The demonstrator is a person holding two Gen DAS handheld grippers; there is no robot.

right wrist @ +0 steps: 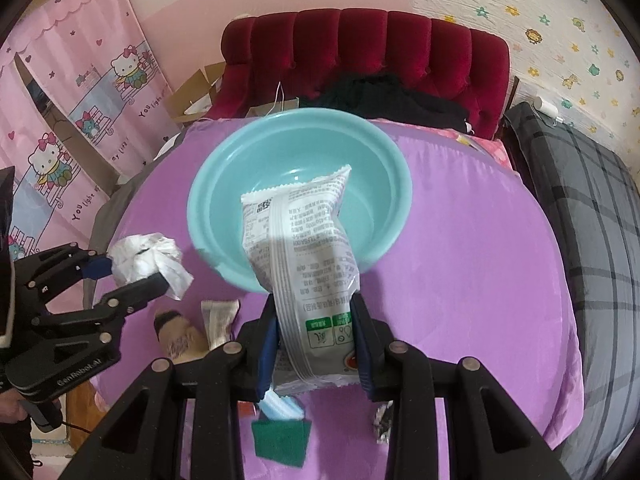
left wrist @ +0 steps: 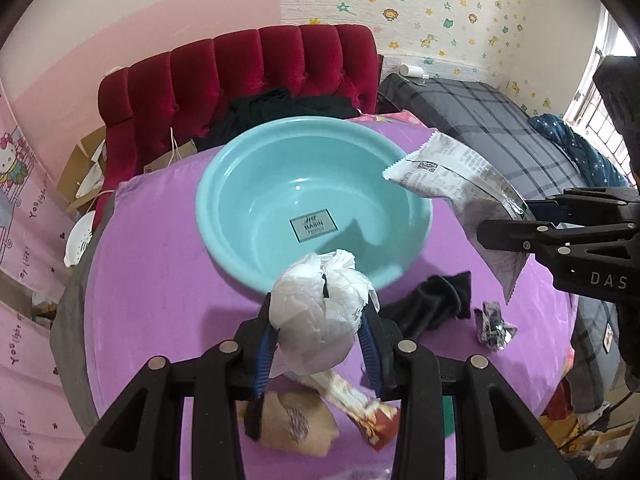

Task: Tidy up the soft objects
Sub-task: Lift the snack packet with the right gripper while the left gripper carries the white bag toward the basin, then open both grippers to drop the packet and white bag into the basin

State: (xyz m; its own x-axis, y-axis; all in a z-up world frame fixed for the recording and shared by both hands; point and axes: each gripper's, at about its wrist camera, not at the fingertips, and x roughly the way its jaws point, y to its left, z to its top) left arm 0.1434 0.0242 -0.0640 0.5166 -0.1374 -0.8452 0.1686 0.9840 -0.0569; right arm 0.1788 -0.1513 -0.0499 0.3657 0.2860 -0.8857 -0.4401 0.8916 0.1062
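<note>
The left tongs (left wrist: 320, 320) are squeezed part way shut on a crumpled white bag (left wrist: 320, 312). The ball of bag sits between the two blue pads, up in the air, just in front of the near rim of the blue basin (left wrist: 224, 184). The right tongs (right wrist: 316, 344) are also part way shut, and they pinch a grey snack packet (right wrist: 300, 248) by its bottom end. The packet sticks up and leans over the basin, so its top corner hangs above the bowl.

What could go wrong? The white bag is soft and puffy, so it could slip out of the pads and fall on the purple cloth (left wrist: 160, 280) before it gets over the rim. The packet is held only at one end, so it could swing or flop and drop outside the basin. Both tongs are close to the same bowl, so they might bump each other if they go in together.

The basin looks empty inside, but for a label. More soft things wait on the cloth near the tongs: a black sock (left wrist: 436, 300), a small crinkly wrapper (left wrist: 494, 326), a brown pouch (left wrist: 292, 420), a green cloth (right wrist: 280, 442). So the tidy-up looks only just begun
</note>
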